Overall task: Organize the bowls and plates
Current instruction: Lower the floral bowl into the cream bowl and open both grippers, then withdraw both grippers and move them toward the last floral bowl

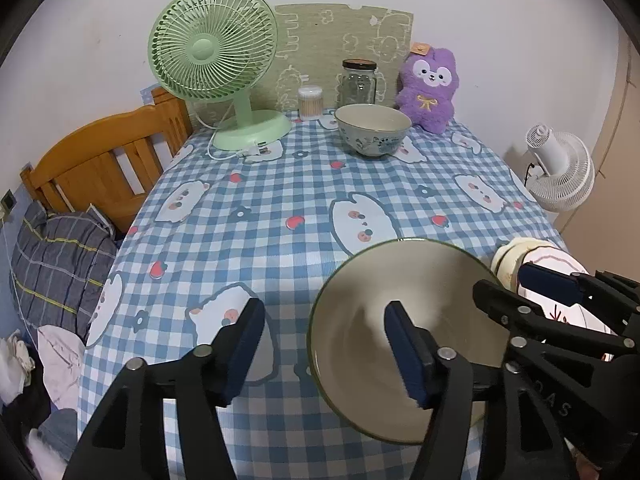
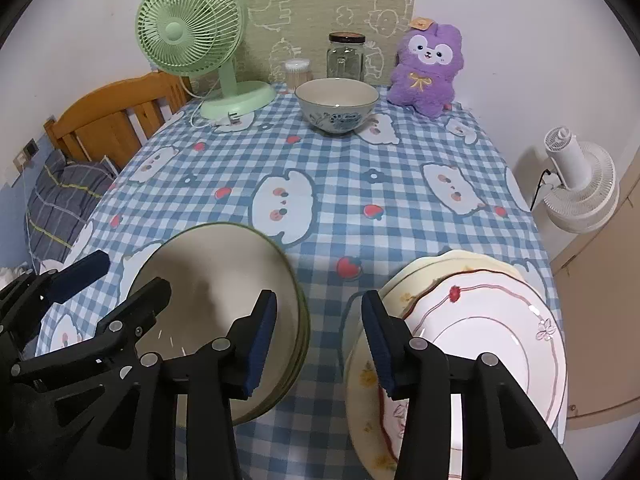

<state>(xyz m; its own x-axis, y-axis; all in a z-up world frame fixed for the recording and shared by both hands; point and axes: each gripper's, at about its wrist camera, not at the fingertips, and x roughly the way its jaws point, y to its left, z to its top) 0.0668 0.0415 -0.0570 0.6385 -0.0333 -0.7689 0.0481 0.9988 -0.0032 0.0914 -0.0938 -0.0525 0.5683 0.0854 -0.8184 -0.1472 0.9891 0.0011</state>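
Note:
A stack of green-rimmed shallow dishes [image 1: 404,312] [image 2: 216,264] sits near the table's front edge. My left gripper [image 1: 324,352] is open and straddles the stack's left rim, one finger over its inside and the other over the cloth. It also shows at the left of the right wrist view, left gripper [image 2: 116,284]. My right gripper [image 2: 320,344] is open over bare cloth between the dish stack and a pile of white and cream flowered plates [image 2: 492,320] [image 1: 540,256]. A blue-patterned bowl [image 1: 372,130] [image 2: 337,106] stands at the back.
Along the back of the blue checked tablecloth [image 1: 280,200] stand a green fan [image 1: 216,52], a cotton swab tub [image 1: 310,100], a glass jar [image 1: 359,82] and a purple plush [image 1: 430,88]. A wooden headboard [image 1: 100,164] is left; a white fan [image 2: 580,188] right.

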